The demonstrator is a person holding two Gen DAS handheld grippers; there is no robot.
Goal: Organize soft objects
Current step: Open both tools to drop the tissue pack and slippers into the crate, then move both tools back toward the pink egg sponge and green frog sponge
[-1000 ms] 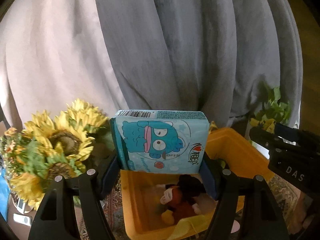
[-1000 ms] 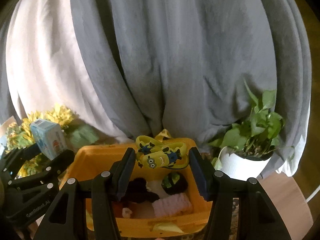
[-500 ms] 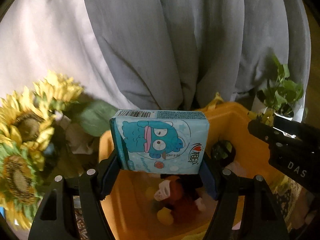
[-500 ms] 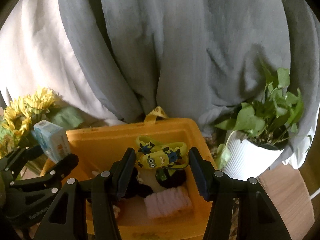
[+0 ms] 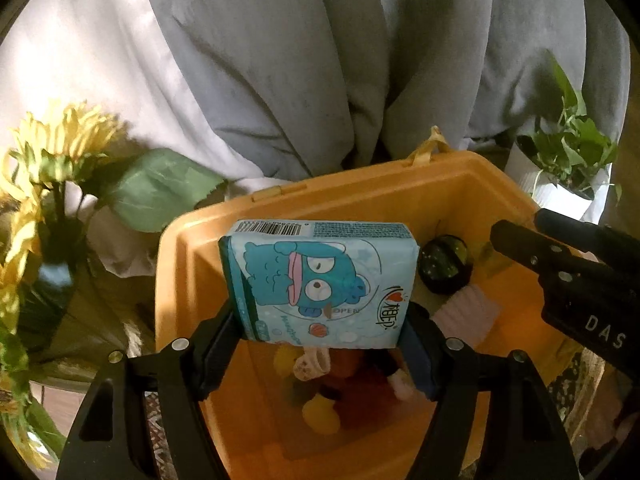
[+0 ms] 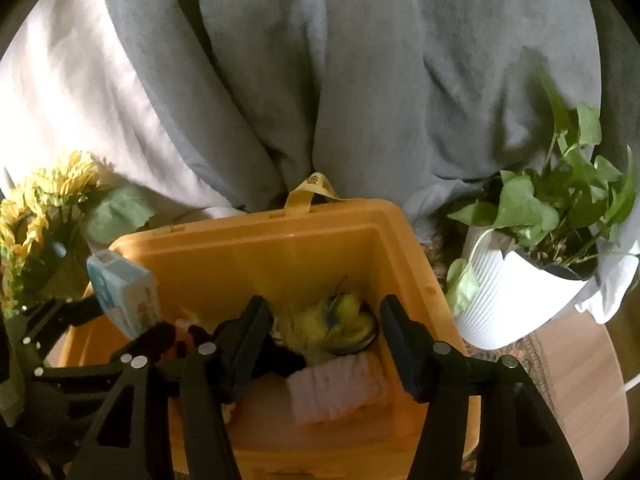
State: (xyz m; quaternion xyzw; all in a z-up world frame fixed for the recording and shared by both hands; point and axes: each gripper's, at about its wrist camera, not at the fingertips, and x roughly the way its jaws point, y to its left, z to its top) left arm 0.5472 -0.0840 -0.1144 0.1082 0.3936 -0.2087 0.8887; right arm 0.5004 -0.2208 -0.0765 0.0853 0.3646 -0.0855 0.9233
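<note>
The left gripper [image 5: 322,312], its jaws about half open, clamps a light-blue soft tissue pack printed with a blue cartoon fish [image 5: 320,280] by its two short sides. The pack stands on edge between the pads, slightly tilted, barcode end up, above the open orange plastic bin [image 5: 176,280]. Below and past this claw, on the bin floor, lies a blurred plush toy in red, black and yellow [image 5: 352,380]; to the claw's right sits a dark round ball with green specks [image 5: 444,268]. The right gripper [image 6: 324,304] has just been opening its jaws. They stand apart with neither pad pressing on anything. A blurred yellow soft toy with blue markings [image 6: 332,320] shows in the gap between them, lower down inside the bin, resting against dark things there. Just below this claw's right finger lies a pink ribbed cloth roll [image 6: 336,392]. Yellow artificial sunflowers [image 5: 48,152] stand to the left of both claws, a white ribbed pot with a green plant [image 6: 520,292] to the right, and a grey curtain [image 5: 320,60] hangs behind the bin.
</note>
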